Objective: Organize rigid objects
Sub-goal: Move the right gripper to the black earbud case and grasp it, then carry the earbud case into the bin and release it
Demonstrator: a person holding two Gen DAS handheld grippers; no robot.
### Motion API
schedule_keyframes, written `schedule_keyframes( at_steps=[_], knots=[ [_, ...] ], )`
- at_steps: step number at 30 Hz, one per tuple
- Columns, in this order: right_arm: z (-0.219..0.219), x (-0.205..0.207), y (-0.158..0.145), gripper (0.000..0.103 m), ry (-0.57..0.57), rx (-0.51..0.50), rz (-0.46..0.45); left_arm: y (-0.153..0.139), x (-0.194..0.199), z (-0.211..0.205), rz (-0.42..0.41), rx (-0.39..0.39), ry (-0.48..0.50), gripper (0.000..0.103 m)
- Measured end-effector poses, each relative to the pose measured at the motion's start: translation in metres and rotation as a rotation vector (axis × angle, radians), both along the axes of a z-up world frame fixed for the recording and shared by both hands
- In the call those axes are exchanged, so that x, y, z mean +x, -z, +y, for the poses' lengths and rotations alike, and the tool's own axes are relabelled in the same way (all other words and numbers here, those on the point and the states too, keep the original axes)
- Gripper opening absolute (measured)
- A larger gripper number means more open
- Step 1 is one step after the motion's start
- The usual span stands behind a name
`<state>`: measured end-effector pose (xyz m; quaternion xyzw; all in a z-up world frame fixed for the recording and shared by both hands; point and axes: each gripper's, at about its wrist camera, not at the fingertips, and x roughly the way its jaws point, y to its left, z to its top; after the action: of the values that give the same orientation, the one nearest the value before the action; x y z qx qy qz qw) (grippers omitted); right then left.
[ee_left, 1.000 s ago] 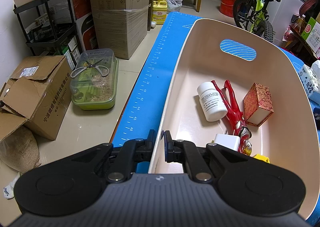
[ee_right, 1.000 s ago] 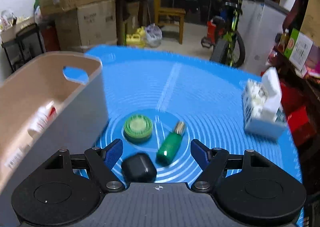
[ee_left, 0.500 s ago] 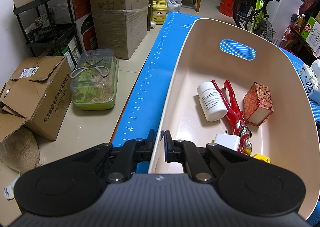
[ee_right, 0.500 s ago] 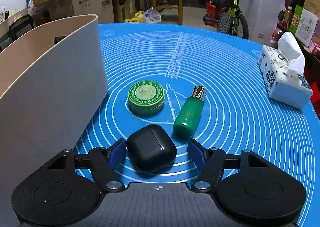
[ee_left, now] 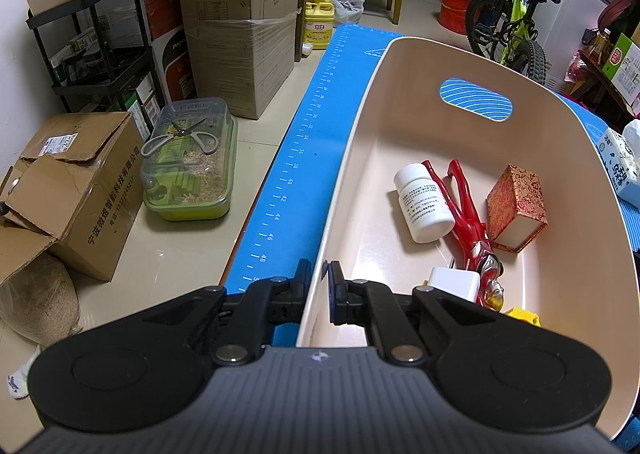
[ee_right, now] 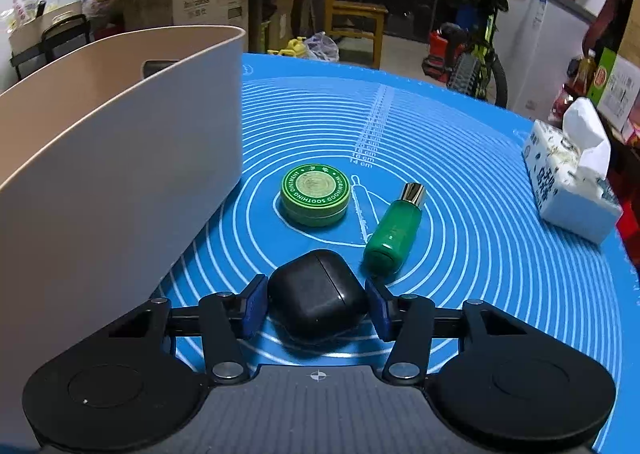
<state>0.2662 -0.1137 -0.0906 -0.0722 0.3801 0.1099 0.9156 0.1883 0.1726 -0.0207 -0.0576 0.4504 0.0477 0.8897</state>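
The left gripper (ee_left: 319,290) pinched the beige bin (ee_left: 352,157) wall between its fingers, while the right gripper's (ee_right: 316,308) fingers clamped a black earbud case (ee_right: 316,304) on the counter.

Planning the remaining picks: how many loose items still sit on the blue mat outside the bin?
3: black earbud case between the right hand-held gripper fingers, round green ointment tin, green bottle lying beside it.
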Motion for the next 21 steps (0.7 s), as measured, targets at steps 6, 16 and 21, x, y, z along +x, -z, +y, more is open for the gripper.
schedule_keyframes(
  at_steps=[6, 16, 21],
  knots=[
    [-0.004, -0.016, -0.017, 0.057, 0.005, -0.003, -0.055, 0.000, 0.000, 0.000, 0.000, 0.001, 0.000, 0.011],
    [-0.014, -0.027, -0.072, 0.057, 0.022, 0.052, -0.160, 0.000, 0.000, 0.000, 0.000, 0.001, 0.000, 0.010],
    [-0.008, -0.032, -0.096, 0.057, 0.003, 0.081, -0.209, 0.000, 0.000, 0.000, 0.000, 0.001, 0.000, 0.010]
  ],
)
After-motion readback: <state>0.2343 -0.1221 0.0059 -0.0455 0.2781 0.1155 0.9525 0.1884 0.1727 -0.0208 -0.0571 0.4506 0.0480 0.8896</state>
